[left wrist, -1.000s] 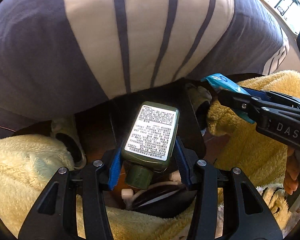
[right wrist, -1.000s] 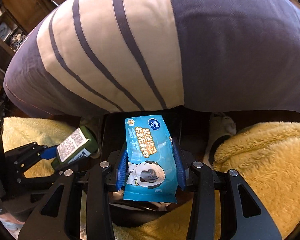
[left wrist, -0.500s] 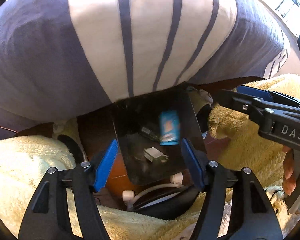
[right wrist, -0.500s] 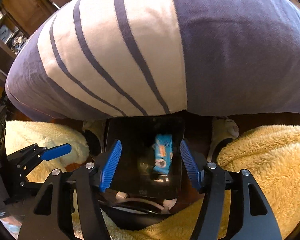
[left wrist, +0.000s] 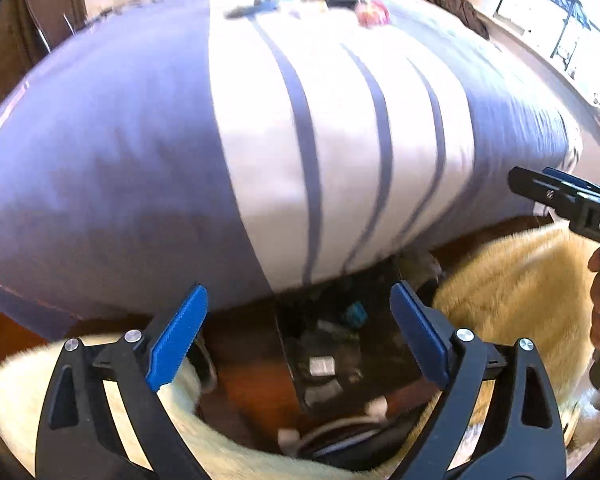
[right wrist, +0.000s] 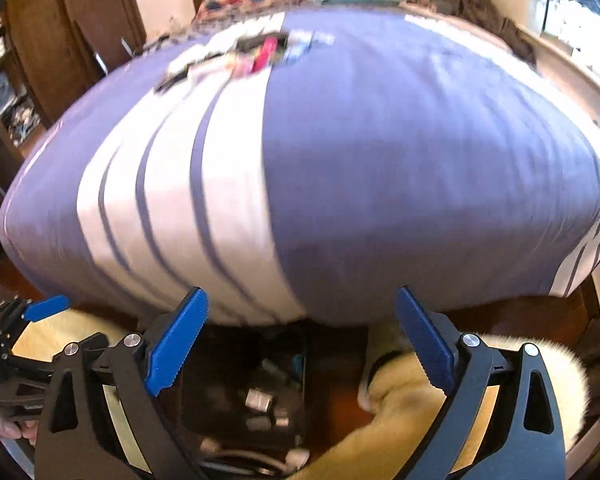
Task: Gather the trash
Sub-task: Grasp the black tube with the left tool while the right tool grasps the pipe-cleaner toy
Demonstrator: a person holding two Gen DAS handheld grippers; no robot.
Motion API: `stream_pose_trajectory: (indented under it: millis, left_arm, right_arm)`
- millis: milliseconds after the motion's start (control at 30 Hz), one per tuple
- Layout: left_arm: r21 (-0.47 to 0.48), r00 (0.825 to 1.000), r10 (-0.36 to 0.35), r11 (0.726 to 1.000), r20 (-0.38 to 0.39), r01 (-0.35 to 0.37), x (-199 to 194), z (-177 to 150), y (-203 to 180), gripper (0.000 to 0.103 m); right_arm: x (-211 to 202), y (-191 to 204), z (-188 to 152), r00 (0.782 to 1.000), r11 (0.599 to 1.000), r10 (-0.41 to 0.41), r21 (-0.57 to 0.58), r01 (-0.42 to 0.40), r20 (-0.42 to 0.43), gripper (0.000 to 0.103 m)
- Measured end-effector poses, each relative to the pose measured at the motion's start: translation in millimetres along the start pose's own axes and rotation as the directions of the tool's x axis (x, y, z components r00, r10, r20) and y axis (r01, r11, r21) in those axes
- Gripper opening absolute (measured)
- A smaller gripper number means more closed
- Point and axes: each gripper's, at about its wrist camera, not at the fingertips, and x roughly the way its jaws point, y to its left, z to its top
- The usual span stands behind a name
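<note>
Trash (left wrist: 354, 312) lies blurred in the dark bin (left wrist: 336, 344) below your jaws | left gripper (left wrist: 296, 332) spread wide, holding nothing | right gripper (right wrist: 300, 340) likewise | striped bedding (left wrist: 300, 160) overhangs the bin's far edge.

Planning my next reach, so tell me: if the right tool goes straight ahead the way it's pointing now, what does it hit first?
Most likely the striped bedspread: it fills the view ahead of the open right tool. The black trash bin sits lower, beneath that line. Blur makes depth uncertain.

Hand-held gripper (right wrist: 300, 344) agape over bin (right wrist: 244, 392)
</note>
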Motion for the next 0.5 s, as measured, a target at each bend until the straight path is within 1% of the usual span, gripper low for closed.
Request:
stream_pose_trajectory:
  millis: [100,167,200,300,367,467,500]
  left_arm:
    - [-0.002,0.998,0.045,0.999,0.052,-0.045,-9.2,23.8,7.7,0.09]
    - [-0.012,0.994,0.066,0.998,0.083,-0.065,-12.4,42.9,14.4,0.091]
    - [-0.016,0.993,0.07,0.997,0.091,-0.069,-12.6,49.7,17.2,0.091]
    - [-0.03,0.99,0.084,0.996,0.112,-0.081,-8.5,76.3,25.7,0.091]
    - [-0.029,0.987,0.11,0.994,0.12,-0.107,-2.3,96.3,30.9,0.091]
    - [-0.027,0.982,0.152,0.988,0.108,-0.15,9.1,113.7,37.1,0.091]
    - [-0.023,0.981,0.162,0.987,0.104,-0.16,13.4,120.0,39.8,0.091]
  right_arm:
    - [-5.0,-0.6,27.1,0.999,1.0,0.008,-0.002,-0.008,0.045,0.095]
    - [0.5,2.1,42.9,0.999,1.0,0.003,-0.007,-0.003,0.052,0.097]
    - [3.3,0.9,45.2,0.998,1.0,0.003,-0.01,-0.002,0.055,0.097]
    - [13.8,7.2,69.2,0.998,1.0,0.019,-0.01,-0.018,0.062,0.097]
    - [18.5,11.5,80.6,0.997,0.999,0.035,-0.014,-0.034,0.063,0.097]
    - [30.3,23.1,97.1,0.996,0.998,0.065,-0.03,-0.064,0.053,0.097]
    - [35.7,28.2,103.1,0.995,0.996,0.087,-0.039,-0.085,0.047,0.097]
